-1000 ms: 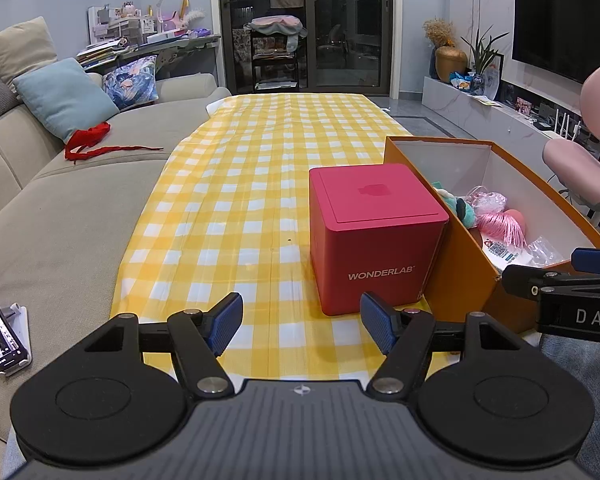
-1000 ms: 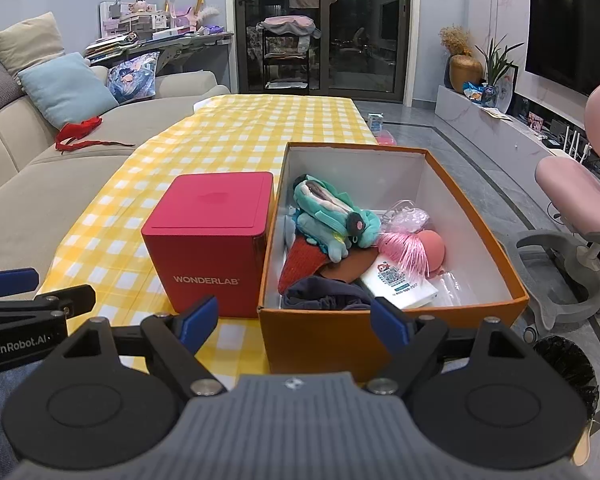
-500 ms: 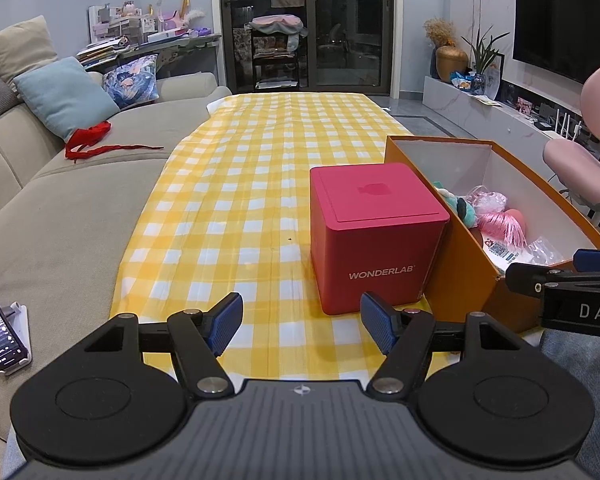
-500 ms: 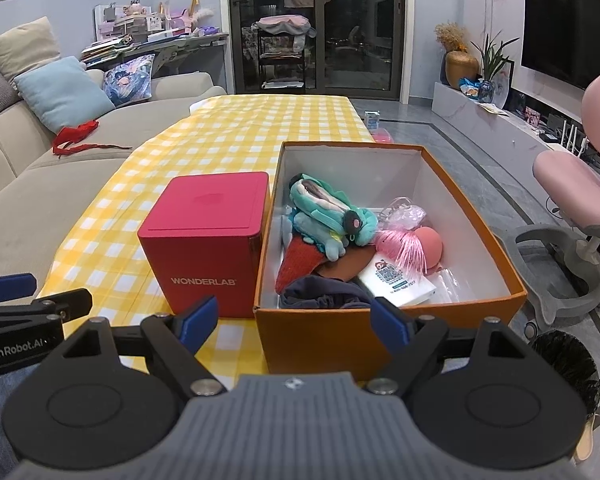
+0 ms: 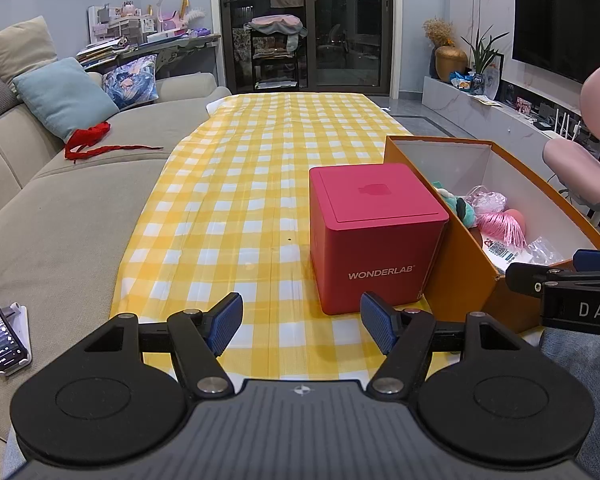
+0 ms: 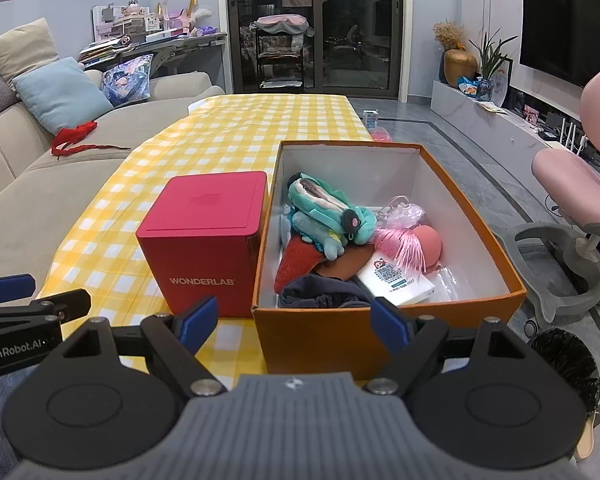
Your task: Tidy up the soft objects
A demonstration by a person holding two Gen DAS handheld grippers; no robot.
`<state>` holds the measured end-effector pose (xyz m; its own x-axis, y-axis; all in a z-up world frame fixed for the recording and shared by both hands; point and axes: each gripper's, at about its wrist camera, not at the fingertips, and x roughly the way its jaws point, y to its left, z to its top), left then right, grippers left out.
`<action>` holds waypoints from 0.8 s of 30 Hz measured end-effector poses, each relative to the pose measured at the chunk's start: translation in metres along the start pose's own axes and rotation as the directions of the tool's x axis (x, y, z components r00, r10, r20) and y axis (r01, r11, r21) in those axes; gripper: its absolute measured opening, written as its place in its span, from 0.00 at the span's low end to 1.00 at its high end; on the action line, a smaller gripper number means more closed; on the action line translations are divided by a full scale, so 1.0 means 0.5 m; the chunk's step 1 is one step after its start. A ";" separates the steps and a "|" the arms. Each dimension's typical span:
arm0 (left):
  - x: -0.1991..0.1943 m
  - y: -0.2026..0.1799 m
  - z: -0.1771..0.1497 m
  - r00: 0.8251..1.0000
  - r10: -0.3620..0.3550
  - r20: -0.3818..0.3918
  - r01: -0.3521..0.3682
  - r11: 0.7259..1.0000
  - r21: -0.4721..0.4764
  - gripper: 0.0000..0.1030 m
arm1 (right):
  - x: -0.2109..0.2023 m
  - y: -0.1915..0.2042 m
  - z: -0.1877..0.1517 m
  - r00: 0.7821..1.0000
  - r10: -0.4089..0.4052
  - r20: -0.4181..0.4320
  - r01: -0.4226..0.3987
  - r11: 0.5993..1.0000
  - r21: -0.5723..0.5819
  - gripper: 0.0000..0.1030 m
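Matt cardboard orange box (image 6: pixel 384 336), white-lined. Smooth, faintly glossy red cube box (image 6: pixel 204 264); creased glossy checked tablecloth (image 5: pixel 240 184). Fuzzy cloth teal plush (image 6: pixel 324 216); ribbed blue pads (image 5: pixel 224 322) on matt black plastic.

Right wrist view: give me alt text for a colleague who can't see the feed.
An open orange box of soft items, including a teal plush toy, a pink tassel and dark fabric, sits on a yellow checked tablecloth. A closed red WONDERLAB box stands against its left side. The right tool, open and empty, hovers before the orange box.
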<state>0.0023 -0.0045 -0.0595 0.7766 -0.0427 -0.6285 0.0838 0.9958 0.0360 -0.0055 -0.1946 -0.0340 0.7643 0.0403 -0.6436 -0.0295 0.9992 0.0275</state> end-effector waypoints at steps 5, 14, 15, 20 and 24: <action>0.000 0.000 0.000 1.000 0.000 0.000 0.000 1.000 0.000 0.77 | 0.001 0.003 -0.002 1.000 -0.004 -0.003 0.004 1.000 0.003 0.80; 0.000 0.000 0.000 1.000 0.000 -0.001 0.000 1.000 0.000 0.77 | 0.003 0.010 -0.003 1.000 -0.009 -0.008 0.009 1.000 0.015 0.80; 0.000 0.000 0.000 1.000 0.000 -0.001 0.000 1.000 0.000 0.77 | 0.003 0.010 -0.003 1.000 -0.009 -0.008 0.009 1.000 0.016 0.80; 0.001 -0.001 0.001 1.000 0.000 -0.002 0.000 1.000 0.001 0.77 | 0.003 0.012 -0.004 1.000 -0.010 -0.010 0.010 1.000 0.018 0.80; 0.001 -0.001 0.001 1.000 -0.001 -0.002 0.001 1.000 0.001 0.77 | 0.002 0.011 -0.004 1.000 -0.010 -0.010 0.010 1.000 0.018 0.80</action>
<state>0.0029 -0.0051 -0.0593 0.7755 -0.0431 -0.6299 0.0847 0.9958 0.0361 -0.0059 -0.1891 -0.0360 0.7582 0.0304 -0.6513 -0.0103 0.9993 0.0347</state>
